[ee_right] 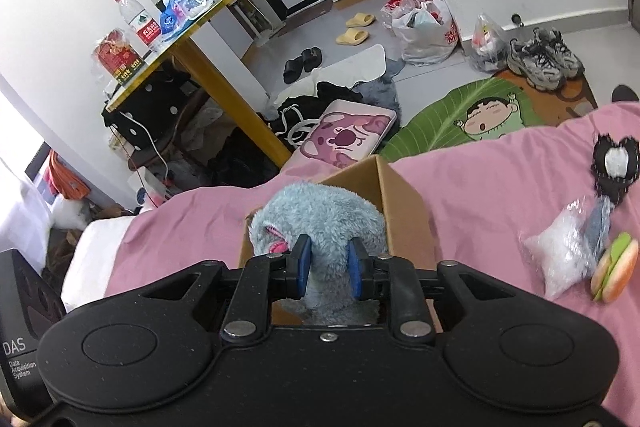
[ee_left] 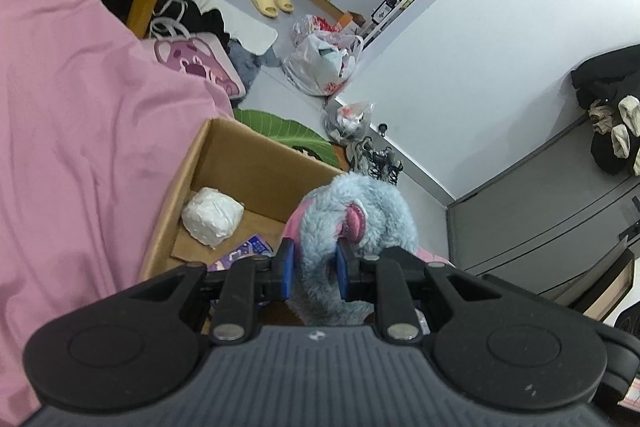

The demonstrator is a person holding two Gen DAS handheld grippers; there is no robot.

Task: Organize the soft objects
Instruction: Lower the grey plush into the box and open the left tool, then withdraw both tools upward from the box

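Item: blue plush toy (ee_left: 352, 223), pinched on both sides. The left gripper (ee_left: 316, 267) was closed on its fur, blue pads pressed into the pile; the right gripper (ee_right: 328, 267) was likewise clamped on it from the opposite side. The toy was held over the cardboard box (ee_left: 256, 163), partly above the rim and not yet lowered to the floor of the box, as far as could be judged.

Inside the box: a white padded bundle (ee_left: 212, 217) was lodged in one corner; a printed purple item (ee_left: 248, 251) was lying on the box floor beside it.

Beside the box, on the pink bedsheet (ee_right: 480, 187): a clear bag of white filling (ee_right: 560, 251), a burger-shaped soft toy (ee_right: 614, 271) touching that bag, and a black-and-white soft piece (ee_right: 614, 163) farther off. None of these had been boxed.

Beyond the box, on the floor: a pink cartoon cushion (ee_right: 344, 135) and a green leaf-shaped rug (ee_right: 460, 115) were noted.

Progress, as judged: early to middle. At least one soft thing was stowed, the plush toy was about to be placed, and three items were left on the sheet.
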